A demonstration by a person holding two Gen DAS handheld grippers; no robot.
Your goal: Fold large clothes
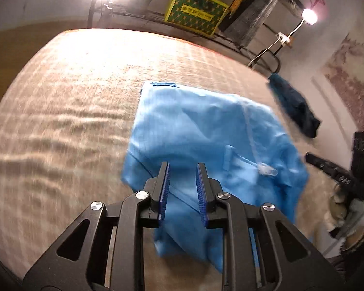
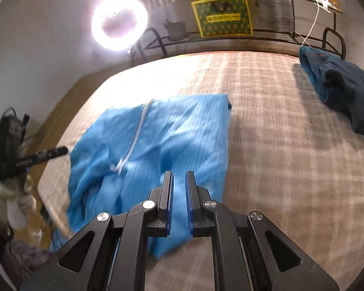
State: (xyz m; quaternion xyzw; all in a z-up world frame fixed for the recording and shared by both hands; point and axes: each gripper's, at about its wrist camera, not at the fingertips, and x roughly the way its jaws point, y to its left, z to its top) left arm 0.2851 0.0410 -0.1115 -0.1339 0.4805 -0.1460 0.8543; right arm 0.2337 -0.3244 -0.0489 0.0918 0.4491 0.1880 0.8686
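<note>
Blue garment beside the zipper: thin, limp, light, we judge. Left gripper and right gripper both released, holding nothing; we would pinch hem corners.

You have open bedspread on both sides of the blue garment, wide to its left in the left wrist view and to its right in the right wrist view. A dark blue heap of clothing lies near the bed's far corner. Beyond the far edge, a ring lamp and a metal rack close the way.
</note>
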